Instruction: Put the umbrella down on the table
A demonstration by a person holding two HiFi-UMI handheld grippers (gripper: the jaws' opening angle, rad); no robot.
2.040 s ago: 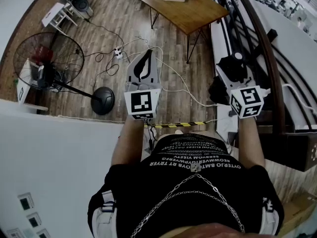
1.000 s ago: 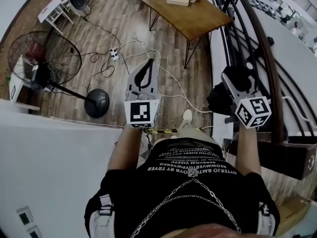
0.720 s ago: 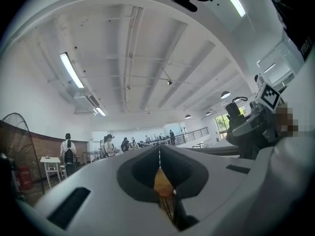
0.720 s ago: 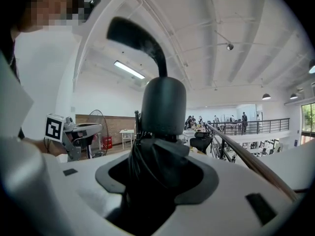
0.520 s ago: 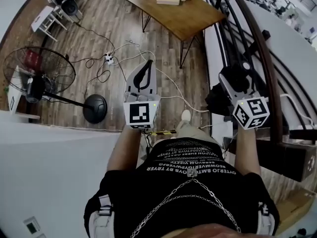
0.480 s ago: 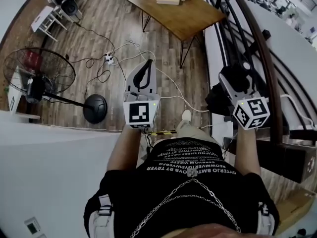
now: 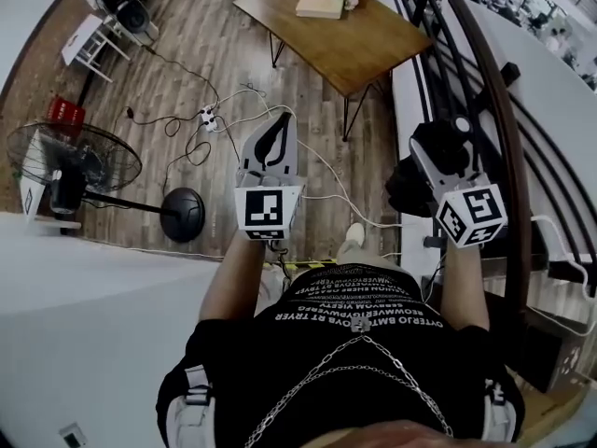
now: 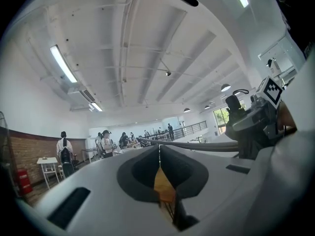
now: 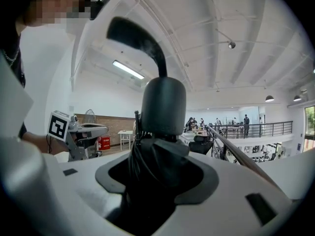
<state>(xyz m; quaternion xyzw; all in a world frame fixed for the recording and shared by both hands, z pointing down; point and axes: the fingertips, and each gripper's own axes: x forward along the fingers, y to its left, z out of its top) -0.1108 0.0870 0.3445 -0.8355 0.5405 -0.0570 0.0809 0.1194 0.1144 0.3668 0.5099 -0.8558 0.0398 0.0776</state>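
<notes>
Right claw (image 9: 156, 173): jaws clamped on the folded black umbrella (image 9: 163, 107), handle uppermost, carried clear of the floor.
Left claw (image 8: 159, 156): jaws together, nothing held.
Change: both claws have advanced. The wooden table (image 7: 373, 37) is nearer but still well ahead, so the set-down is judged pending.
Clearance: railing (image 7: 492, 110) close on the right claw's right. Power strip with cables (image 7: 206, 116) on the floor ahead. Box (image 7: 320, 6) at the table's far end, near end bare.

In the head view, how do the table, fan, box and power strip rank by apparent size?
Largest to smallest:
1. table
2. fan
3. box
4. power strip
This is apparent size only; their distances from the camera differ.
</notes>
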